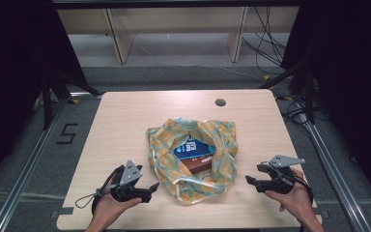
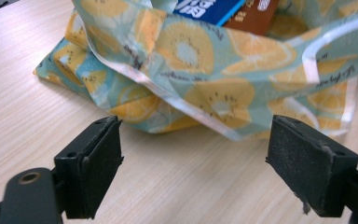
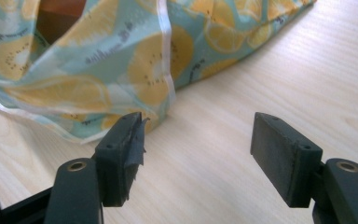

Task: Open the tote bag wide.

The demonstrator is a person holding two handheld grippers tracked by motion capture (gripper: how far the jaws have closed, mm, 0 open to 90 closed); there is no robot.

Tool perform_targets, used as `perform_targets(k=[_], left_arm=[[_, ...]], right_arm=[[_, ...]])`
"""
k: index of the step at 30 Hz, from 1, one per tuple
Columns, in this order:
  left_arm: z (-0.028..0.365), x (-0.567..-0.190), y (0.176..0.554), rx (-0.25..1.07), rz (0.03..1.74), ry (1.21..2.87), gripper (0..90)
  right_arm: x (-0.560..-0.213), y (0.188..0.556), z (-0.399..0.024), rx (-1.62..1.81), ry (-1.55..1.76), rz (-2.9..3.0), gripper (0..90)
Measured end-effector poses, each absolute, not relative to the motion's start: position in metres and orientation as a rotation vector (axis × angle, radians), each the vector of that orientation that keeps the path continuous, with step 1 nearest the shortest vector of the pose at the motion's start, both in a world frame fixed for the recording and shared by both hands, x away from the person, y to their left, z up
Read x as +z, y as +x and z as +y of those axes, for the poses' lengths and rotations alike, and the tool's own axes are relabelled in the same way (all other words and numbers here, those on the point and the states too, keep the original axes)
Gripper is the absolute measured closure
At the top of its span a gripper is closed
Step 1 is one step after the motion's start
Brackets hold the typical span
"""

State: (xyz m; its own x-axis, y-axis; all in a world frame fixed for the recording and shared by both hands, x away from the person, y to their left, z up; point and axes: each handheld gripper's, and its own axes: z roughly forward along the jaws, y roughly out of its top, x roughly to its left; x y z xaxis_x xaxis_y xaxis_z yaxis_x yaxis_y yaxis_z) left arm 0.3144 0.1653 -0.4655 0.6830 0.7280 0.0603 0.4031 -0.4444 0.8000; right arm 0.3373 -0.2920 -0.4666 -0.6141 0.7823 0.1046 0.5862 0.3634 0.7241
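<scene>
Fruit-print bag [image 1: 193,162] lies mid-desk [image 1: 125,125], mouth agape; a blue box [image 1: 192,149] and a brown box [image 1: 200,163] lie inside. Your left hand-held gripper [image 1: 152,188] sits at the bag's 8 o'clock, just beside it, jaws spread wide with nothing between them; bare desk between the pads [image 2: 98,161]. Your right hand-held gripper [image 1: 251,181] sits at the bag's 4 o'clock, near it, jaws likewise wide and empty; left pad [image 3: 126,149] close to the bag's hem [image 3: 168,70].
</scene>
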Motion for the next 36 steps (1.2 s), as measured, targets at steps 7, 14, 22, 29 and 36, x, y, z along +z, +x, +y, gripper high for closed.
perform_targets(k=[7, 14, 22, 29, 36], left_arm=[[0.168, -0.48, 0.303, 0.528, 0.865, 2.092, 16.7], [0.166, -0.487, 0.29, 0.537, 0.844, 2.103, 16.7], [0.161, -0.496, 0.281, 0.515, 0.832, 2.152, 16.4], [0.161, -0.497, 0.282, 0.517, 0.835, 2.156, 16.4], [0.161, -0.497, 0.283, 0.513, 0.824, 2.167, 16.4]], right_arm=[[-0.476, 0.328, -0.296, 1.097, 1.18, 2.366, 34.9], [-0.483, 0.313, -0.295, 1.086, 1.167, 2.371, 34.0], [-0.49, 0.296, -0.296, 1.074, 1.173, 2.384, 32.1], [-0.494, 0.29, -0.293, 1.045, 1.153, 2.413, 31.7], [-0.495, 0.29, -0.293, 1.035, 1.173, 2.405, 31.5]])
